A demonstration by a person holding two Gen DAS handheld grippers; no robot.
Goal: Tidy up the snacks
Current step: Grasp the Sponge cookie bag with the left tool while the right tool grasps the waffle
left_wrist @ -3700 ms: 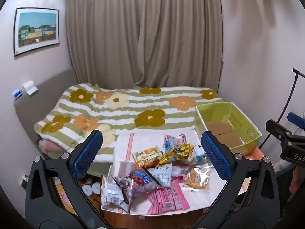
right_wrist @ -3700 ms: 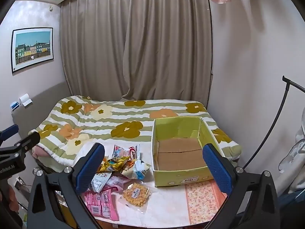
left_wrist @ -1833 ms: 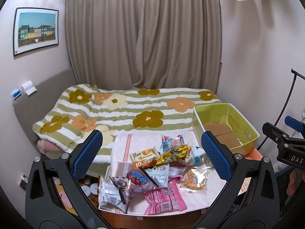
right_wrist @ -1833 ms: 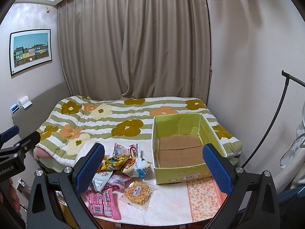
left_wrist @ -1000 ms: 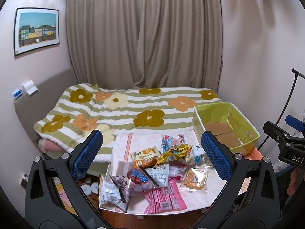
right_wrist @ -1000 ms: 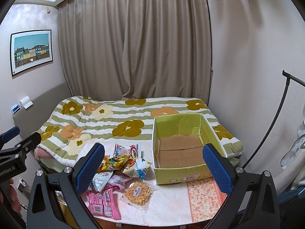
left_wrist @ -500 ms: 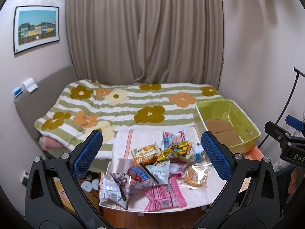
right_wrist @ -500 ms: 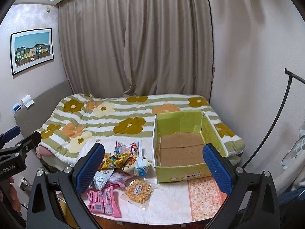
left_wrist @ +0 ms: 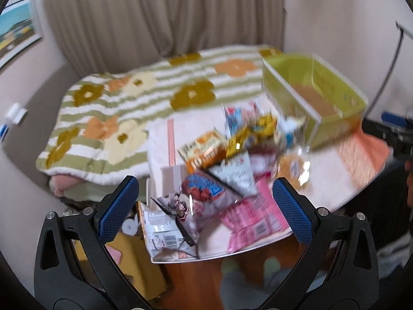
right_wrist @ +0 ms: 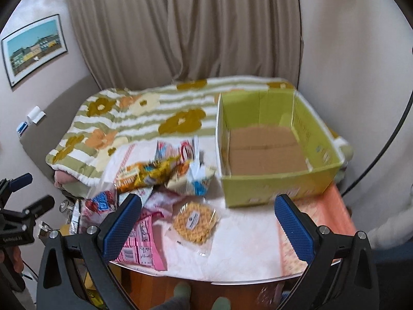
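Left tool (left_wrist: 205,206): you hold it spread wide with nothing between its blue pads, hovering above the near left part of the bench (left_wrist: 333,178).
Right tool (right_wrist: 207,222): yours is spread just as wide and bare, above the near edge of the bench (right_wrist: 247,245).
Snacks (left_wrist: 227,160): the heap lies on the left half of the bench, packets overlapping one another.
Pink packet (left_wrist: 253,222): it lies flat at the near edge, touching the heap.
Grey packet (left_wrist: 162,230): it sits at the near left corner, reaching past the edge.
Waffle bag (right_wrist: 195,223): the clear bag lies by itself toward the middle of the bench, just beside the heap.
Green box (right_wrist: 278,142): open-topped with a bare cardboard floor, it stands at the far right corner, close to the heap.
Bed (right_wrist: 144,118): its flowered striped cover lies beyond the far edge.
Sharpness: both views are blurred, so you cannot read the labels.
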